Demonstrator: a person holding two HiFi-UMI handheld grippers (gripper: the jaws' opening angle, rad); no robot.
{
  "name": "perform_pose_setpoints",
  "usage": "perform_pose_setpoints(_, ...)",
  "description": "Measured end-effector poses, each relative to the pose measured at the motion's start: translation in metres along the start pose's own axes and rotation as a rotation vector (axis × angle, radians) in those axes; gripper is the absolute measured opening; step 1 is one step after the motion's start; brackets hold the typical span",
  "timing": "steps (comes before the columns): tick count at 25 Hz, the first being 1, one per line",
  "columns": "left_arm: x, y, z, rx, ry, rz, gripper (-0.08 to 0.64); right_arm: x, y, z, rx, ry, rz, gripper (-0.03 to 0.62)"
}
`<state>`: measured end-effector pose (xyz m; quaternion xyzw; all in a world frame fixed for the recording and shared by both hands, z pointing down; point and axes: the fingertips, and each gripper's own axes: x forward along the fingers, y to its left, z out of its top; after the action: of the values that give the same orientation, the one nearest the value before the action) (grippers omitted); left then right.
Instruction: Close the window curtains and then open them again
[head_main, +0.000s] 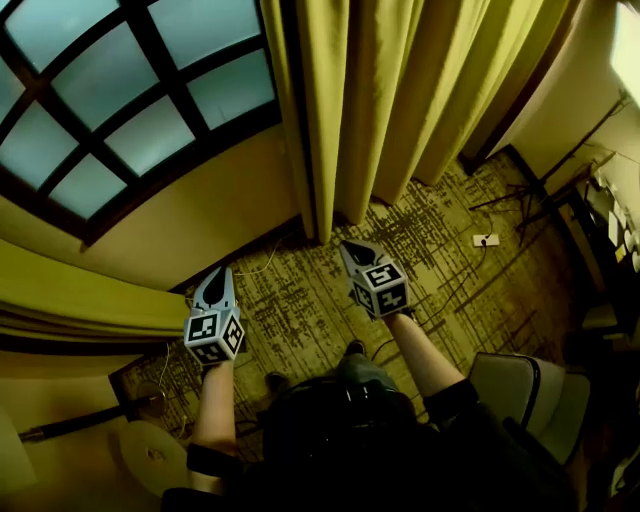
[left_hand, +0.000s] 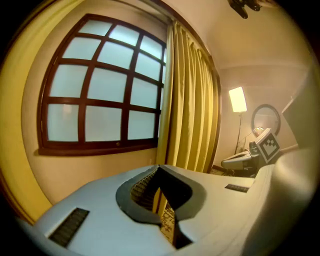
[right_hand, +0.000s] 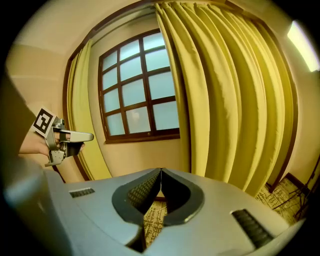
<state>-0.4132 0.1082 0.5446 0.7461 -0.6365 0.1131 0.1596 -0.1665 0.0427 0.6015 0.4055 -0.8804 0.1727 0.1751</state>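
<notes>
Yellow cloth ahead: facing window (head_main: 110, 100) with right curtain (head_main: 400, 100) and left curtain (head_main: 90, 290) bunched at its sides, glass uncovered. Holding left gripper (head_main: 218, 280) and right gripper (head_main: 352, 250) over carpet (head_main: 300, 300), jaws of each pressed together on nothing, both apart from cloth.

Judging risks:
- Meeting cloth with jaws pressed together, so pushing folds instead of pinching them.
- Pinching one thin fold only, likely slipping off under pull.
- Pulling downward rather than along rail, probably straining hangers.

Noting materials: heavy matte fabric falling in deep rounded pleats; dark wooden bars dividing frosted panes into grid; smooth grey moulded jaws carrying ribbed pads; flat patterned carpet.
</notes>
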Motion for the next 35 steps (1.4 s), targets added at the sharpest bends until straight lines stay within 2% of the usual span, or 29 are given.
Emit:
perform_pose_setpoints(7,0.054,-0.068,0.027,0.013,-0.043,-0.046,0.006,-0.023,-0.057,0.008,-0.016,-0.017,0.004,0.005)
perform_pose_setpoints(11,0.077,-0.098,0.049,0.030,-0.060,-0.063,0.006,-0.027,-0.077,0.017,-0.036,-0.028,0.015,0.005)
perform_pose_setpoints(16,0.103,-0.126,0.075,0.071,-0.078,-0.108,0.006,-0.019,-0.089,0.031,-0.015,-0.044,0.030,0.005)
perform_pose_setpoints(20,0.125,-0.133,0.096,0.072,-0.071,-0.125,0.006,0.003,-0.092,0.040,-0.020,-0.041,0.037,0.005)
perform_pose_setpoints(23,0.150,-0.130,0.111,0.082,-0.102,-0.148,0.006,0.022,-0.097,0.053,-0.044,-0.036,0.036,0.005)
perform_pose_setpoints(28,0.201,-0.116,0.157,0.096,-0.128,-0.142,0.006,0.062,-0.116,0.094,-0.120,-0.036,-0.005,0.006)
perform_pose_setpoints(30,0.224,-0.112,0.188,0.112,-0.150,-0.150,0.093,0.083,-0.130,0.120,-0.148,-0.058,-0.038,0.032)
perform_pose_setpoints(33,0.253,-0.109,0.245,0.172,-0.208,-0.168,0.267,0.108,-0.139,0.167,-0.152,-0.101,-0.068,0.042)
perform_pose_setpoints(35,0.269,-0.108,0.287,0.204,-0.251,-0.175,0.356,0.124,-0.140,0.202,-0.167,-0.134,-0.069,0.154)
